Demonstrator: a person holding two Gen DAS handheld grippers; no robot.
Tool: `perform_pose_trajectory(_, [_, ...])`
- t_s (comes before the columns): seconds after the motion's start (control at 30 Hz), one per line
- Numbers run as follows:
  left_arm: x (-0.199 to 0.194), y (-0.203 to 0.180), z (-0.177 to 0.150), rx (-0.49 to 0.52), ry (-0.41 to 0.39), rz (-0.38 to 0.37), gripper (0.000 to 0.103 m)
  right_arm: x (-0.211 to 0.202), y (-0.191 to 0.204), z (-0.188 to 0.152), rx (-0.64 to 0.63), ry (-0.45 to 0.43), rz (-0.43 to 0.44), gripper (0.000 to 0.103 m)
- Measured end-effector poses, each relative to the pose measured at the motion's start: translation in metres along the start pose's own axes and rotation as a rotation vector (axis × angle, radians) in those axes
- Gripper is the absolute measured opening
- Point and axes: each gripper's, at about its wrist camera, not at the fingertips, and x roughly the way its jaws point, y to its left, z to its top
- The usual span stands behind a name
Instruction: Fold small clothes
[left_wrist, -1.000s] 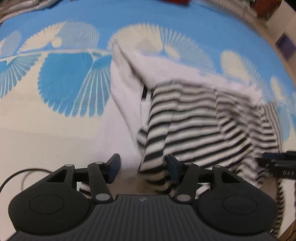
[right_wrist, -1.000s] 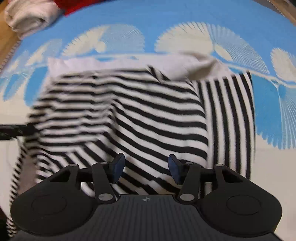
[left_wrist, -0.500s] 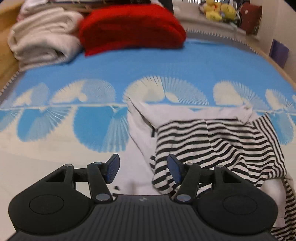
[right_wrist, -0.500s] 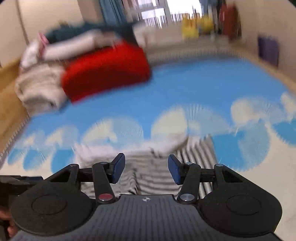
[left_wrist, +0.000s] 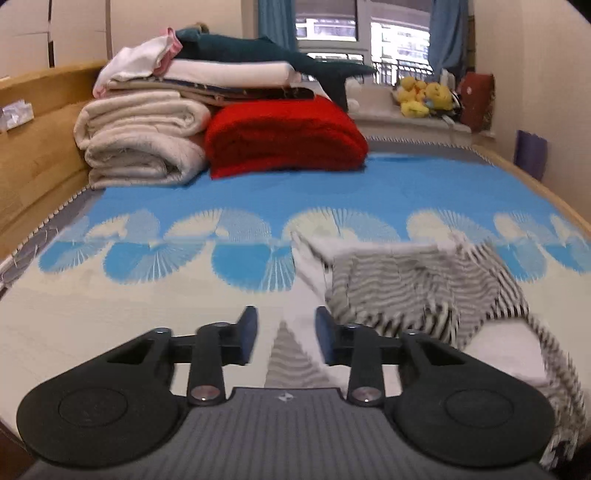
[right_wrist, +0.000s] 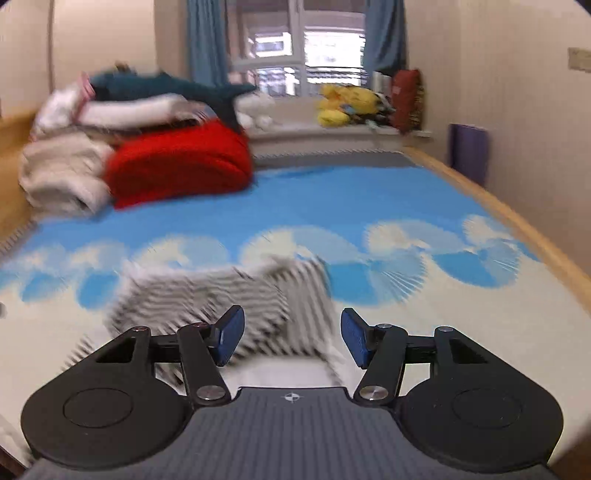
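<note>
— Both tongs hold nothing: left gripper (left_wrist: 284, 338) is closing on air, a striped flap showing behind its gap; right gripper (right_wrist: 291, 338) is opening, jaws wide.

— And the striped garment (left_wrist: 424, 291)?

— Rumpled on the blue-and-cream bed cover (left_wrist: 369, 188), half over a white cloth (left_wrist: 314, 269). It looks light, soft and floppy, so I'd pinch a hem (right_wrist: 310, 273) or corner; it will sag.
</note>
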Motion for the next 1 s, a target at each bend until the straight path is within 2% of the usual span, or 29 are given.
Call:
perform_pose_trajectory(0.03, [0.002,0.002,-0.01,-0.01,0.036,-0.01,0.022,-0.001,-0.003,-0.011,0.0,0.018,-0.017,0.059])
perform_pose_trajectory(0.13, [0.008,0.02,-0.031,-0.112,0.138,-0.053,0.021,0.001,-0.01,-0.031,0.024,0.089,-0.014,0.058])
perform_pose_trajectory(0.3, [0.023,0.042,-0.049,-0.205,0.256,-0.098,0.021,0.008,-0.023,-0.063,0.063,0.167,-0.008,0.05])
perform_pose_trajectory(0.47, [0.036,0.046,-0.065,-0.246,0.361,-0.084,0.024,0.025,-0.04,-0.092,0.182,0.296,0.02,0.05])
perform_pose_trajectory(0.5, [0.037,0.046,-0.065,-0.259,0.371,-0.101,0.028,0.029,-0.041,-0.095,0.189,0.316,0.032,0.05])
perform_pose_trajectory(0.6, [0.039,0.048,-0.077,-0.26,0.364,-0.114,0.053,0.039,-0.039,-0.105,0.141,0.362,0.021,0.051])
perform_pose_trajectory(0.67, [0.049,0.048,-0.093,-0.282,0.388,-0.109,0.055,0.045,-0.041,-0.111,0.138,0.405,0.013,0.051])
perform_pose_trajectory(0.77, [0.07,0.043,-0.104,-0.312,0.477,-0.094,0.056,0.055,-0.05,-0.117,0.187,0.45,0.009,0.054])
perform_pose_trajectory(0.8, [0.072,0.04,-0.103,-0.314,0.47,-0.117,0.062,0.059,-0.053,-0.12,0.207,0.467,0.012,0.055])
perform_pose_trajectory(0.83, [0.073,0.035,-0.102,-0.303,0.46,-0.139,0.073,0.064,-0.055,-0.122,0.225,0.489,0.017,0.056])
perform_pose_trajectory(0.87, [0.075,0.031,-0.101,-0.288,0.465,-0.138,0.078,0.068,-0.056,-0.125,0.237,0.514,0.022,0.057])
perform_pose_trajectory(0.9, [0.077,0.027,-0.102,-0.269,0.475,-0.137,0.081,0.073,-0.055,-0.129,0.241,0.54,0.026,0.059])
perform_pose_trajectory(1.0, [0.084,0.021,-0.107,-0.231,0.529,-0.111,0.081,0.083,-0.051,-0.14,0.207,0.602,0.019,0.059])
